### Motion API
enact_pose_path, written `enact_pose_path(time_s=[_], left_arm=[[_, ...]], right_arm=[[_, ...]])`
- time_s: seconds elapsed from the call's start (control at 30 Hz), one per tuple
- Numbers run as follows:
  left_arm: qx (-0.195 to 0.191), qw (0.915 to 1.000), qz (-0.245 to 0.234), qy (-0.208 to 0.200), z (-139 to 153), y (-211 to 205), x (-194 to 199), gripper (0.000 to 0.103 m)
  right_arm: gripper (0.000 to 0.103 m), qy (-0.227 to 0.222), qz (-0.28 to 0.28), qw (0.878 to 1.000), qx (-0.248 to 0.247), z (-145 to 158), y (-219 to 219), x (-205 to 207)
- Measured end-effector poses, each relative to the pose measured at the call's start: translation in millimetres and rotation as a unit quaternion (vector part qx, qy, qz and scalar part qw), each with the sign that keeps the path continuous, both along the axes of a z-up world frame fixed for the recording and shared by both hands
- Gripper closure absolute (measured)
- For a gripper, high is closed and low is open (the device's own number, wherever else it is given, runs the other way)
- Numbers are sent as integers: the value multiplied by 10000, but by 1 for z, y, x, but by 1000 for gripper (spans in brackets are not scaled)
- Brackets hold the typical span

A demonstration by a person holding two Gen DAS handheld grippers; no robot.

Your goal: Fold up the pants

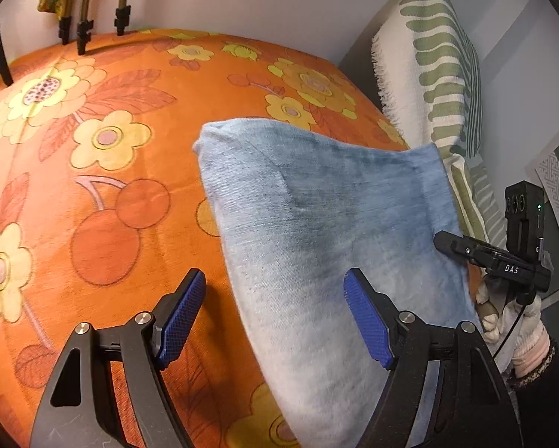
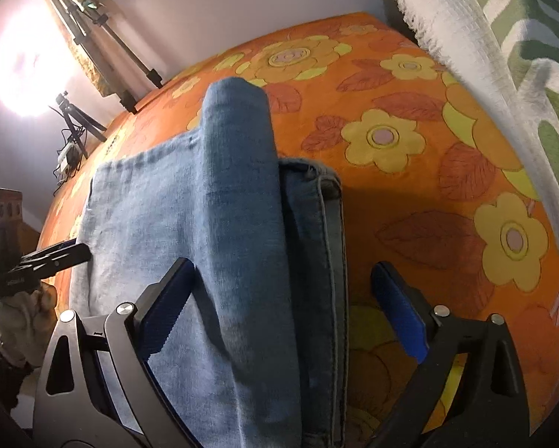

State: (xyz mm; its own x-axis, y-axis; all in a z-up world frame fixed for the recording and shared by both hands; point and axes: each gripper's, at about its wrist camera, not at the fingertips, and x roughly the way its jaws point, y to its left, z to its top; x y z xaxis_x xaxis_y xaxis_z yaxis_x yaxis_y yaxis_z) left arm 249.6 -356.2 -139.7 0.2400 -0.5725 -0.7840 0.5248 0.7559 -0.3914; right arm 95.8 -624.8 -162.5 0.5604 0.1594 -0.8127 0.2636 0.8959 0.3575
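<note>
Light blue denim pants (image 1: 317, 224) lie folded in a stack on an orange flowered bedspread (image 1: 111, 149). My left gripper (image 1: 275, 317) is open, its jaws wide apart straddling the left edge of the stack, with the right pad over the denim. My right gripper (image 2: 298, 310) is open too, its jaws spread over the folded pants (image 2: 223, 224), whose rolled fold and seamed edge run between them. The right gripper also shows in the left wrist view (image 1: 492, 257) at the stack's right edge, and the left gripper shows in the right wrist view (image 2: 36, 261).
A white and green striped cushion (image 1: 436, 74) leans against the wall at the right. Tripod legs (image 1: 85, 33) stand on the far edge of the bed. A small tripod and a bright lamp (image 2: 29, 67) are at the far left in the right wrist view.
</note>
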Motion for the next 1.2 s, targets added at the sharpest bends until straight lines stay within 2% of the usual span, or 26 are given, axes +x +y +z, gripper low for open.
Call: enact_pose_path(time_s=[0.07, 0.17, 0.2, 0.23, 0.27, 0.3, 0.33, 0.4, 0.5, 0.53, 0.57, 0.77, 1.2], left_arm=[[-10, 10000, -22, -74, 0, -2, 1, 27], [-61, 9999, -31, -100, -1, -5, 4, 28], [-69, 9999, -31, -109, -1, -7, 5, 28], [-78, 9999, -27, -139, -1, -8, 5, 29], [-76, 9998, -49, -164, -1, -11, 5, 31], [-77, 9997, -94, -204, -1, -14, 4, 36], [-91, 9997, -157, -186, -2, -18, 3, 47], [-84, 9995, -150, -270, 0, -24, 2, 53], [-119, 9993, -105, -332, 3, -29, 0, 69], [-128, 9992, -97, -368, 5, -30, -1, 80], [-149, 9990, -103, -406, 7, -30, -2, 86], [-354, 9981, -116, -491, 21, -22, -5, 92], [-605, 9923, -256, -1048, 69, -14, -10, 94]], right_arm=[[12, -20, 69, 10000, 37, 0, 0, 2], [27, -55, 270, 9995, 161, 0, 3, 5], [38, -62, 329, 9993, 173, 0, 4, 6], [39, -58, 430, 9987, 274, -1, 5, 7], [49, -80, 450, 9986, 278, -1, 7, 8], [51, -76, 487, 9982, 347, -2, 8, 9], [53, -83, 471, 9984, 303, -3, 10, 9], [62, -93, 486, 9984, 276, -3, 14, 9], [74, -117, 433, 9986, 288, -2, 16, 8], [75, -121, 411, 9987, 271, -1, 17, 7], [79, -118, 388, 9989, 230, 1, 18, 6], [83, -237, 356, 9991, -79, 22, 28, 0], [88, -791, 423, 9950, -435, 87, 47, -3]])
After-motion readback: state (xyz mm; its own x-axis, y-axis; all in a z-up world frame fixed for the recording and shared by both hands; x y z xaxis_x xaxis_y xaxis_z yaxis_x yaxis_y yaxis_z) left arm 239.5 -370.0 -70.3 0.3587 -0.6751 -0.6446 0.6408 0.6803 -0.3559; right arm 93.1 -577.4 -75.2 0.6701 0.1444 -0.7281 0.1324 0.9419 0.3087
